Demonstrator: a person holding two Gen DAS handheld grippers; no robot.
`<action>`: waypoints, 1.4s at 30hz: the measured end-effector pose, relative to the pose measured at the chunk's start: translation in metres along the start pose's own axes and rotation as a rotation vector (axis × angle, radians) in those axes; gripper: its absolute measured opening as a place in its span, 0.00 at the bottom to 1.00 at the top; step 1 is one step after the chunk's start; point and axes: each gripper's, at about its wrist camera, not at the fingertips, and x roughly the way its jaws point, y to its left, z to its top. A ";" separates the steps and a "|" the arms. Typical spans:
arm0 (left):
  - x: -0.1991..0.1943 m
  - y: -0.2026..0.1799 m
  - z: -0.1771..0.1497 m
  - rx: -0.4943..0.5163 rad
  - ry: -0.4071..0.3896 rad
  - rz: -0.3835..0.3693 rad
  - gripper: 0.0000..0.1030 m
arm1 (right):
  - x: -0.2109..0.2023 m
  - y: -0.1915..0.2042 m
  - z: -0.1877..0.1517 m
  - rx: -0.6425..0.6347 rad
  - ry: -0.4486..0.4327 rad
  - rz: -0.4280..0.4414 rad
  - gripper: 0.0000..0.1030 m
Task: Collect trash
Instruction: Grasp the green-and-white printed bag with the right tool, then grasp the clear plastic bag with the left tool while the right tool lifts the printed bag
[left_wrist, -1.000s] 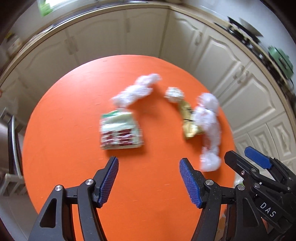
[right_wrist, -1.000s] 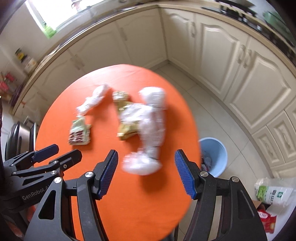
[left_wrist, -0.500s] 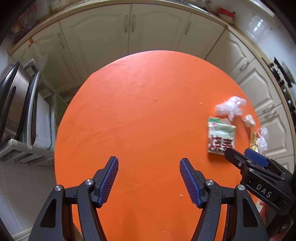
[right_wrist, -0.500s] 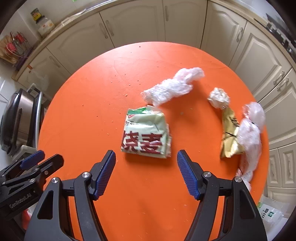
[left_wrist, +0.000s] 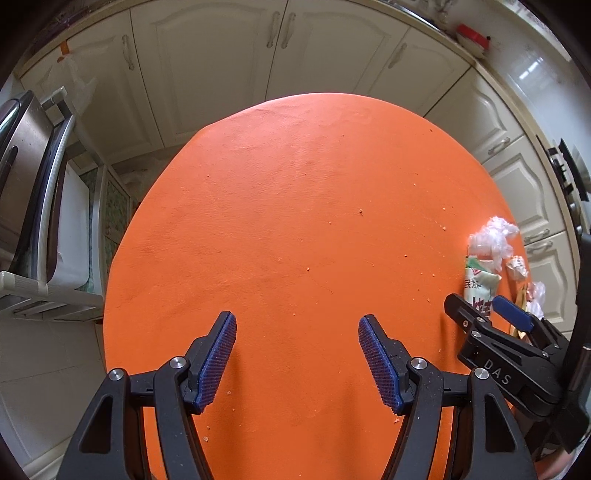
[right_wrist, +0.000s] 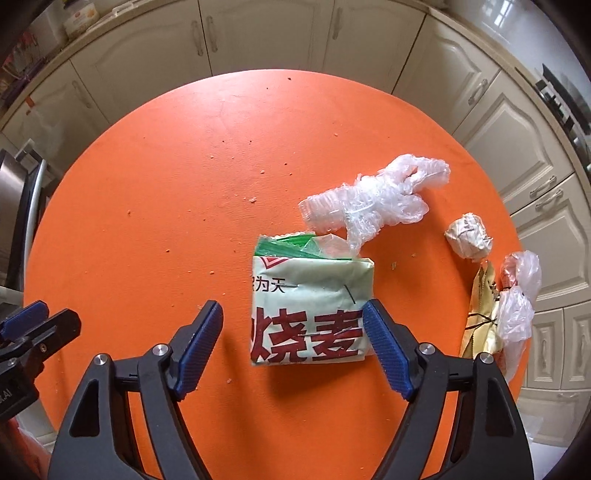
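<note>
A green-white food packet with red characters lies flat on the round orange table. My right gripper points down over it, jaws opening, with the packet between them. The right pad is at the packet's edge and the left pad stands clear of it. Behind the packet lie crumpled clear plastic and a paper ball. A gold wrapper and a clear bag sit at the right rim. My left gripper hangs open over bare table, with the packet far to its right.
Cream cabinet doors curve around behind the table. A stainless appliance on a rack stands at the left. Crumbs dot the tabletop. The left gripper shows at the lower left of the right wrist view.
The right gripper has come down closer over the packet and its jaws have widened. The left gripper has swung away from the trash to bare table on the left.
</note>
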 end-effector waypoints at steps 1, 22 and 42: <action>0.001 0.000 0.000 0.001 0.002 0.000 0.63 | 0.002 -0.002 -0.001 0.008 0.000 -0.016 0.77; 0.004 -0.062 -0.011 0.073 -0.006 0.020 0.63 | -0.016 -0.053 -0.018 0.110 -0.053 0.177 0.67; 0.047 -0.225 0.012 0.307 0.028 -0.040 0.63 | -0.072 -0.213 -0.040 0.359 -0.225 0.184 0.67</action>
